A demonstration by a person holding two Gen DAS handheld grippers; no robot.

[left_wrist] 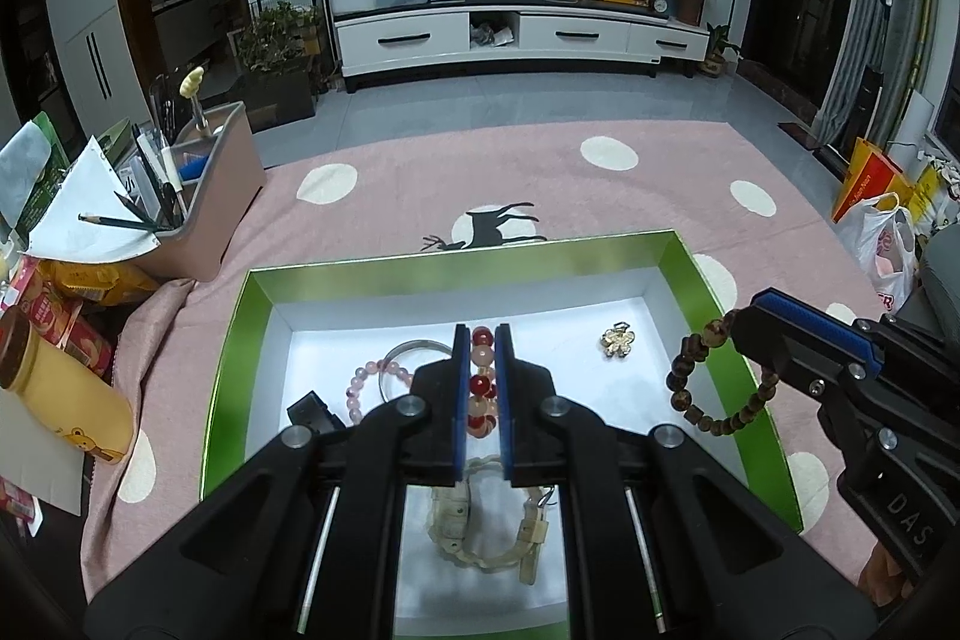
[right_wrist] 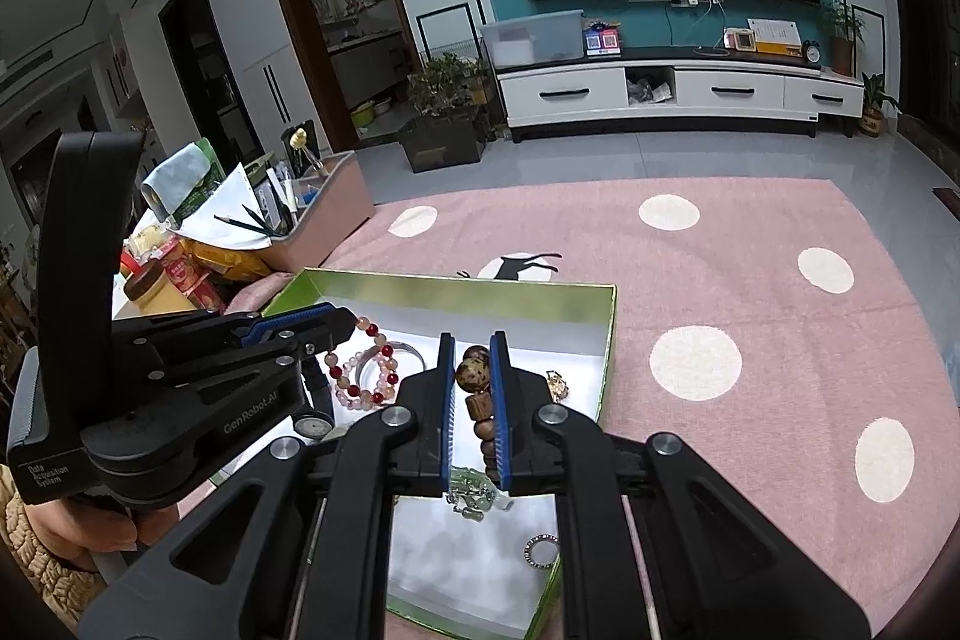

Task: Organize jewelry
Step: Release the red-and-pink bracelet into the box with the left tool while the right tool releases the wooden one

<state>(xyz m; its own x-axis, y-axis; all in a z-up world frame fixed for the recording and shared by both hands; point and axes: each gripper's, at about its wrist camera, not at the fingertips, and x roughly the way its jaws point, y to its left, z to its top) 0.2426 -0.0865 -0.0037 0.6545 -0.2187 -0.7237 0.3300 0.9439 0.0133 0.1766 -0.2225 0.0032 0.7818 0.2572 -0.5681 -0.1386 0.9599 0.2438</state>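
**Both bracelets hanging over the tray**

I am pinching the red bracelet [left_wrist: 483, 388] in my left gripper [left_wrist: 482, 340], hanging straight down over the tray [left_wrist: 360, 274] middle. My right gripper [right_wrist: 474, 358] is clamping the wooden bracelet [left_wrist: 714, 382] over the right rim. Inside are lying a pink bracelet [left_wrist: 360, 388], bangle [left_wrist: 414, 349], gold charm [left_wrist: 618, 340] and watch [left_wrist: 486, 526].

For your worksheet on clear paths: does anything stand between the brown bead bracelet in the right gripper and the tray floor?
Nothing visible. The right gripper holds the brown bracelet over the tray's right edge; the gold flower charm lies aside.
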